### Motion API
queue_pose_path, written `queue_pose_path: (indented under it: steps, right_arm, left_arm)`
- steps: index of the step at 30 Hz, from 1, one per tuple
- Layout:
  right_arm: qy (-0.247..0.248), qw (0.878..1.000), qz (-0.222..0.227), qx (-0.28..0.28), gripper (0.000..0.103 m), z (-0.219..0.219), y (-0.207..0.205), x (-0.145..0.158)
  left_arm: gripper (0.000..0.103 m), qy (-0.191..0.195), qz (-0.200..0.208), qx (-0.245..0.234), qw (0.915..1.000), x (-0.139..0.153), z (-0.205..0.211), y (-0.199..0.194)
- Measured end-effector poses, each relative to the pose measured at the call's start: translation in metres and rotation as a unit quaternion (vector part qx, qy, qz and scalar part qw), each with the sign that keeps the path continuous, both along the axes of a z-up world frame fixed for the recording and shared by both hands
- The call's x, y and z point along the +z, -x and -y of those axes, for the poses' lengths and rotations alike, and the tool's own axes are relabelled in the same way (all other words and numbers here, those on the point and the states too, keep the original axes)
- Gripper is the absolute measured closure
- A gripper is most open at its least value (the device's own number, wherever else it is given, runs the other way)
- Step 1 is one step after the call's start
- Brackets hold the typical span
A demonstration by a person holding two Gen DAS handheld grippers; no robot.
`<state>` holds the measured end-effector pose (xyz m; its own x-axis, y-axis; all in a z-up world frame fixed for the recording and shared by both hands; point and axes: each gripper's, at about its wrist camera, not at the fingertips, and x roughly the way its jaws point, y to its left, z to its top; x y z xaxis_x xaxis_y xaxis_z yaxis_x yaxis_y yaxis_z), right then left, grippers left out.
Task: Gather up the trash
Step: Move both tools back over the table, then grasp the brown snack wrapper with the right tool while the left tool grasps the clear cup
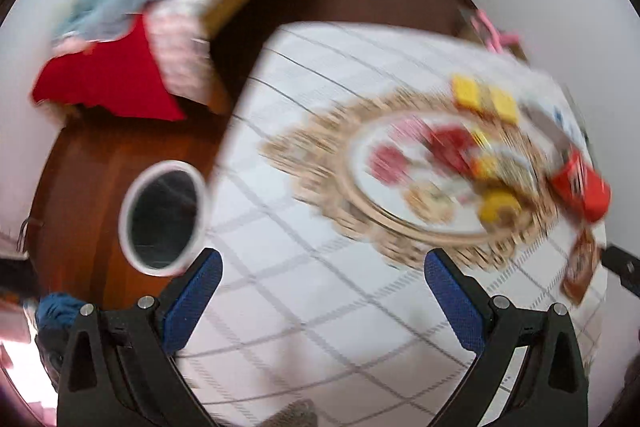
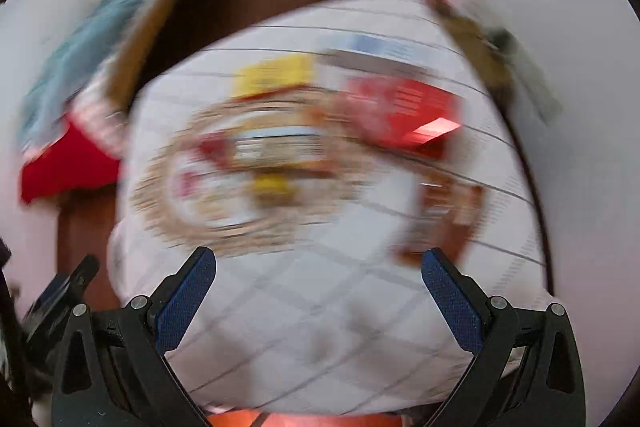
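My left gripper (image 1: 322, 269) hangs with its blue pads spread wide and nothing between them, above the checked tablecloth (image 1: 280, 307) near the table's front edge; my right gripper (image 2: 319, 267) is likewise splayed and empty over the same cloth. Both views are smeared by motion blur, so fine detail is lost. Ahead of the left fingers lies a beige doily (image 1: 320, 155) bearing an oval tray (image 1: 360, 187) with a floral print, and on and around it sits the litter I am after: a red carton (image 1: 580, 187) at the far right, two yellow packets (image 1: 484, 99) beyond the tray, a yellow scrap (image 1: 498, 207) on its rim, and a brown wrapper (image 1: 580, 267) close to the table's right edge. The right camera shows that brown wrapper (image 2: 444, 219) just beyond its right finger, and the red carton (image 2: 400, 111) farther off. Down on the wooden floor, left of the table, stands a white-rimmed bin (image 1: 164, 219) with a dark liner; I cannot tell whether anything is in it. By my reading the collecting has barely begun: every piece I can make out is on the table, none gripped.
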<state>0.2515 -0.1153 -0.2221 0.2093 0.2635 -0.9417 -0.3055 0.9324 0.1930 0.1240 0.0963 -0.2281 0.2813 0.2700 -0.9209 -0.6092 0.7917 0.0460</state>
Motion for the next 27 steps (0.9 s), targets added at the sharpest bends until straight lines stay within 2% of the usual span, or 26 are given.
queue_pose_path:
  steps: [3,4,6,9,12,15,19,21,27]
  right_arm:
    - [0.029,0.998,-0.027,-0.042,0.001,0.029,-0.026,-0.042]
    - [0.037,0.997,-0.037,-0.053,0.006,0.036,-0.033,-0.058]
    - [0.047,0.996,-0.045,-0.06,0.013,0.042,-0.04,-0.075]
    - [0.046,0.996,-0.05,-0.062,0.014,0.039,-0.045,-0.089]
    - [0.057,0.996,-0.031,-0.054,0.023,0.032,-0.046,-0.093]
    - [0.077,0.996,0.0,-0.045,0.053,0.027,-0.044,-0.089]
    - [0.068,0.997,0.0,-0.024,0.063,0.034,-0.035,-0.085]
    - [0.065,0.998,-0.002,-0.013,0.064,0.042,-0.022,-0.079]
    - [0.056,0.998,-0.034,-0.005,0.064,0.079,0.023,-0.077]
  left_arm:
    - [0.0,0.007,-0.035,-0.032,0.9989,-0.027,0.025,-0.021]
    - [0.0,0.005,-0.044,-0.039,0.9983,-0.035,0.03,-0.026]
    - [0.0,-0.002,-0.057,-0.044,0.9974,-0.047,0.037,-0.032]
    - [0.0,-0.002,-0.072,-0.042,0.9965,-0.059,0.036,-0.04]
    - [0.0,0.004,-0.077,-0.036,0.9964,-0.063,0.032,-0.042]
    - [0.0,0.01,-0.07,-0.045,0.9965,-0.057,0.033,-0.038]
    - [0.0,0.027,-0.051,-0.077,0.9953,-0.042,0.049,-0.03]
    - [0.0,0.045,-0.039,-0.104,0.9927,-0.035,0.066,-0.022]
    - [0.0,0.112,-0.04,-0.197,0.9733,-0.037,0.128,-0.007]
